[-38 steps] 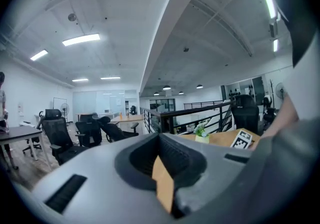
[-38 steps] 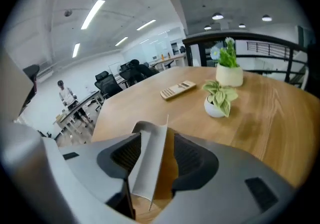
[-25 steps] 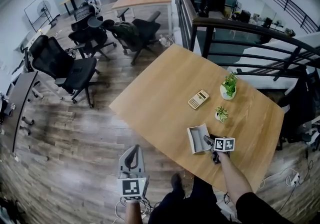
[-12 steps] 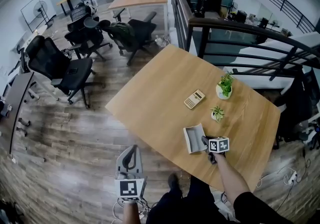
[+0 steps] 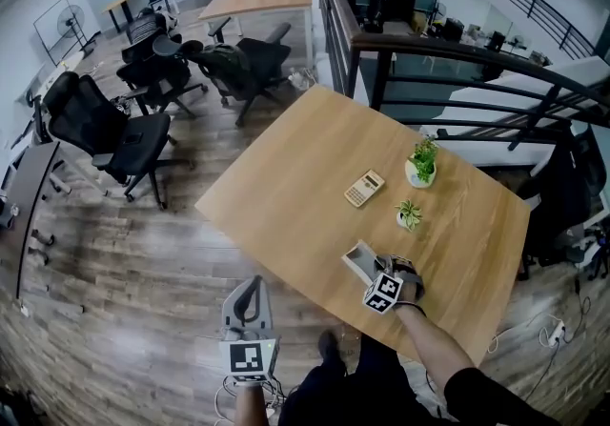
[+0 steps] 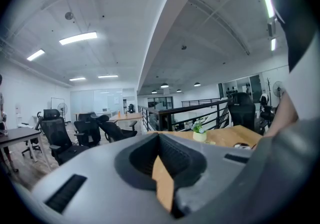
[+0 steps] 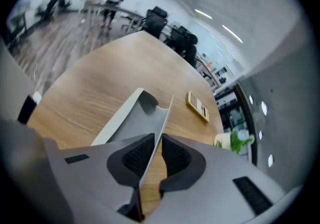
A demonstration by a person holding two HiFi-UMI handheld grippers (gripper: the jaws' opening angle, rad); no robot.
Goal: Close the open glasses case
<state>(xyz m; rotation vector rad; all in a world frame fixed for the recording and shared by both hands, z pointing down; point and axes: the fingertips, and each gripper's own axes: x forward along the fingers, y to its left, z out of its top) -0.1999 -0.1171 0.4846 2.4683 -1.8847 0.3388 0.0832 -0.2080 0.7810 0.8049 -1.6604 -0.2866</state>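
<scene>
on the near part of the wooden table (image 5: 305, 157), head view, the grey glasses case (image 5: 356, 260) is seen open, w/ the r gripper (image 5: 375, 272) set at its near side. a calculator (image 5: 364, 189) and two potted plants (image 5: 420, 162) are found farther back. the l gripper (image 5: 250, 286) is held off the table, over the floor. in the left gripper view, its jaws are seen drawn together, nothing btwn them. in the right gripper view, the jaws are clamped on a thin upright edge of the case, pads pressed to both faces.
</scene>
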